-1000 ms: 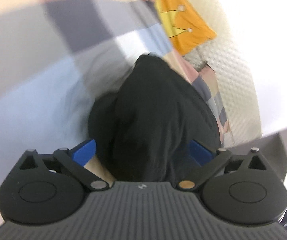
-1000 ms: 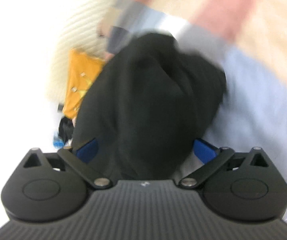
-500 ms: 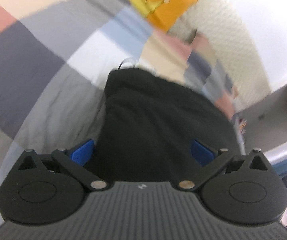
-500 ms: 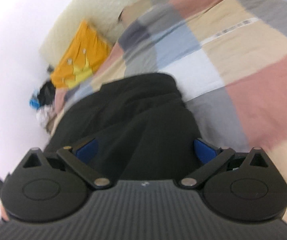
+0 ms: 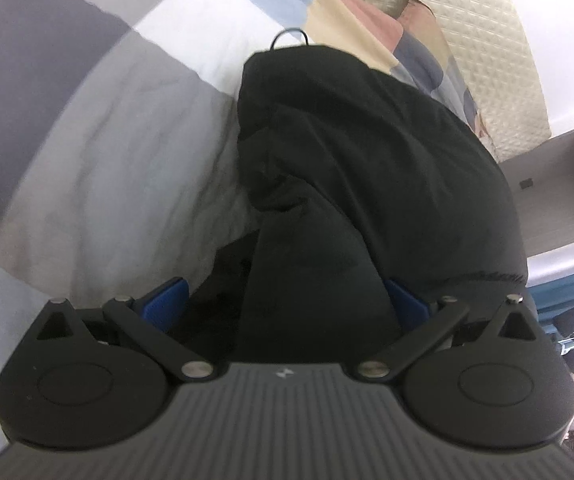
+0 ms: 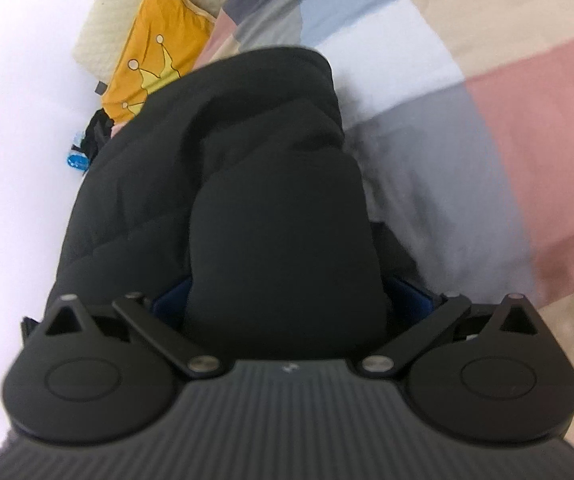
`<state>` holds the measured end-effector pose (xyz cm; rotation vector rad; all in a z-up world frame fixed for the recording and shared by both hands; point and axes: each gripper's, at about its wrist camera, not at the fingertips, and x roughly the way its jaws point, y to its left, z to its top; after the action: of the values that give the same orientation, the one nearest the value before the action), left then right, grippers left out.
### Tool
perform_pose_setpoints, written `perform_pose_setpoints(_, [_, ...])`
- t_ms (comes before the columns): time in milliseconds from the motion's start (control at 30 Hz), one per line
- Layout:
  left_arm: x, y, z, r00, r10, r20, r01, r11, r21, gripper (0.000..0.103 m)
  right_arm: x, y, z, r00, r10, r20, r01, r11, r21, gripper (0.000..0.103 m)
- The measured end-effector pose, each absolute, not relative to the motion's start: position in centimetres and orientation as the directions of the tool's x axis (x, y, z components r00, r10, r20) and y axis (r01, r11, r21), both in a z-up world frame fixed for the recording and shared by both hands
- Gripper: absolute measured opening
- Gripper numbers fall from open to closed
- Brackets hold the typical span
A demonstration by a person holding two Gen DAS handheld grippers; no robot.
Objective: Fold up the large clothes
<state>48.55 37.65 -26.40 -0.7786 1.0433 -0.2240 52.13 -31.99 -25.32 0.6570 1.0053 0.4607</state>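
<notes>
We have the black jacket (image 5: 367, 168) bunched between the blue pads of both grippers, the left gripper (image 5: 283, 300) and right gripper (image 6: 287, 292) each clamped on a thick fold of it. It trails across the patchwork bedspread (image 6: 507, 168), toward the orange pillow (image 6: 159, 52). We judge we're mid-fold; next, lay the held edge down flat and square.
</notes>
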Motion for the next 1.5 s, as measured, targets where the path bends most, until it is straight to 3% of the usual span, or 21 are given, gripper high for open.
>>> perform_pose_setpoints(367, [48.4,36.2,-27.7,0.540,-0.556,-0.632,-0.162,0.668,-0.726,0.103,52.3,-30.5,-27.7,0.449,0.705,-0.549,-0.057,0.636,0.770,0.103])
perform_pose_setpoints(400, [48.2,36.1,-27.3,0.546,-0.551,-0.631,-0.157,0.673,-0.723,0.101,52.3,-30.4,-27.6,0.448,0.707,-0.547,-0.066,0.637,0.768,0.103])
perform_pose_setpoints(467, [47.9,36.0,-26.8,0.561,-0.551,-0.618,-0.145,0.669,-0.729,0.086,52.2,-30.2,-27.1,0.451,0.709,-0.541,-0.097,0.642,0.760,0.102])
perform_pose_setpoints(533, [47.4,35.9,-25.9,0.577,-0.550,-0.604,-0.137,0.664,-0.735,0.072,51.8,-30.3,-26.3,0.471,0.711,-0.522,-0.121,0.638,0.761,0.079])
perform_pose_setpoints(567, [47.1,36.0,-25.4,0.584,-0.542,-0.604,-0.141,0.665,-0.733,0.064,51.6,-30.4,-25.8,0.477,0.720,-0.504,-0.126,0.624,0.771,0.073])
perform_pose_setpoints(633, [46.9,35.7,-24.5,0.594,-0.526,-0.609,-0.152,0.669,-0.727,0.055,50.9,-30.1,-24.4,0.486,0.726,-0.487,-0.155,0.620,0.769,0.051])
perform_pose_setpoints(733, [46.2,35.7,-23.0,0.621,-0.500,-0.604,-0.165,0.669,-0.724,0.042,50.1,-29.7,-21.8,0.507,0.716,-0.480,-0.187,0.635,0.750,0.035])
perform_pose_setpoints(800, [45.6,35.9,-21.8,0.645,-0.491,-0.586,-0.169,0.656,-0.736,0.035,49.5,-29.6,-20.0,0.531,0.714,-0.456,-0.217,0.635,0.741,0.031])
perform_pose_setpoints(933, [44.6,36.4,-18.6,0.699,-0.477,-0.533,-0.163,0.620,-0.768,0.028,48.1,-29.2,-15.7,0.574,0.713,-0.403,-0.268,0.628,0.730,0.027])
perform_pose_setpoints(1200, [42.9,35.5,-11.5,0.752,-0.500,-0.430,-0.073,0.585,-0.808,0.025,45.5,-31.1,-9.4,0.651,0.696,-0.304,-0.301,0.604,0.737,0.026])
perform_pose_setpoints(1500, [46.4,27.6,-4.0,0.737,-0.570,-0.364,0.041,0.575,-0.817,0.025,42.7,-37.7,-2.8,0.746,0.622,-0.238,-0.280,0.617,0.735,0.026])
